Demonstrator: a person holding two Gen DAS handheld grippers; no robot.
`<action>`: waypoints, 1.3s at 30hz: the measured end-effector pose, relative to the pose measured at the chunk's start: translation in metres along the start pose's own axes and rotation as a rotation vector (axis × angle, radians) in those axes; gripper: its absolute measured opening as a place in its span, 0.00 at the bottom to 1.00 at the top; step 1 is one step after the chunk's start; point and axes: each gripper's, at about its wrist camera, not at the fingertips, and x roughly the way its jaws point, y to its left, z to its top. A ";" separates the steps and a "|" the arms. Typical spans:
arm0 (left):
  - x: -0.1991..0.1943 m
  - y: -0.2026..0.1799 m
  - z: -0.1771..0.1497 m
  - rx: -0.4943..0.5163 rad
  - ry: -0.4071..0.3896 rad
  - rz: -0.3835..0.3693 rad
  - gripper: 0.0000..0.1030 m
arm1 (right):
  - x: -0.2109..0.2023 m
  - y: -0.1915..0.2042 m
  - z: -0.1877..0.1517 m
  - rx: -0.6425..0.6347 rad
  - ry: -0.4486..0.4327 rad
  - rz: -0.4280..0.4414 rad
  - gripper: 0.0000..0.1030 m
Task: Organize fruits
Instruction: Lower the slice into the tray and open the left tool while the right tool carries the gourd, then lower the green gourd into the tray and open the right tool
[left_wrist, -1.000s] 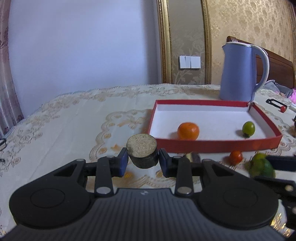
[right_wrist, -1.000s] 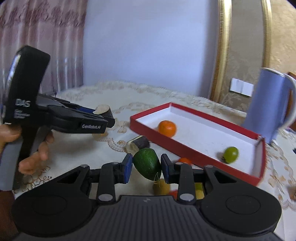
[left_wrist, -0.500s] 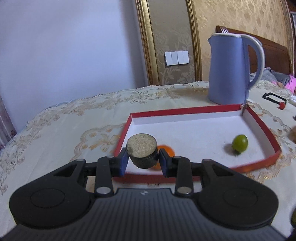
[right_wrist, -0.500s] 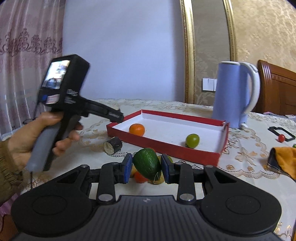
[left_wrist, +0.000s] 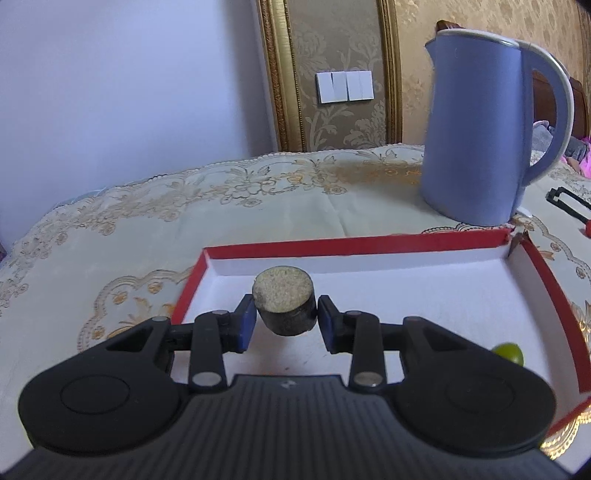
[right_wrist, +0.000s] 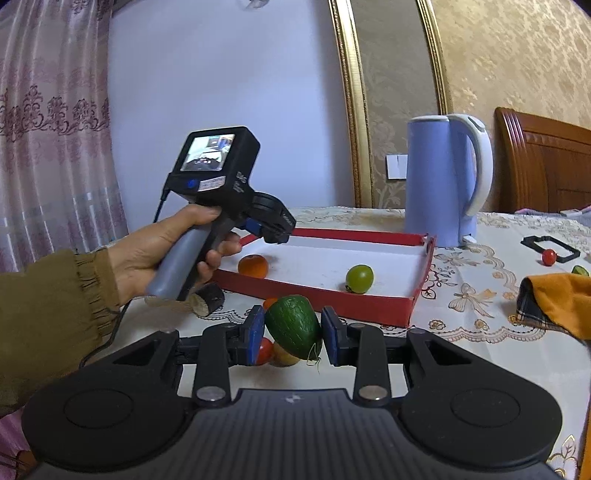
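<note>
Cream embroidered cloth (left_wrist: 110, 236) covers the table, a blue kettle (left_wrist: 476, 129) behind the red tray (left_wrist: 354, 246); the left gripper (left_wrist: 284, 321) hangs over the tray's white floor, its jaws opening around a dark cut chunk (left_wrist: 285, 301) between the pads; best let it drop low and clear of the lime (right_wrist: 359, 278) and orange (right_wrist: 253, 266); the right gripper (right_wrist: 293, 334) clamps a green avocado (right_wrist: 293, 325) short of the tray and should wait its turn.
</note>
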 end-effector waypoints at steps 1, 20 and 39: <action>0.000 -0.001 -0.001 -0.004 0.000 -0.006 0.45 | 0.001 -0.001 0.000 0.006 0.001 0.002 0.32; -0.109 0.114 -0.127 -0.220 -0.158 0.244 1.00 | 0.043 -0.001 0.019 0.073 -0.038 -0.039 0.32; -0.098 0.131 -0.140 -0.299 -0.083 0.150 1.00 | 0.079 -0.003 0.042 0.079 -0.035 -0.058 0.32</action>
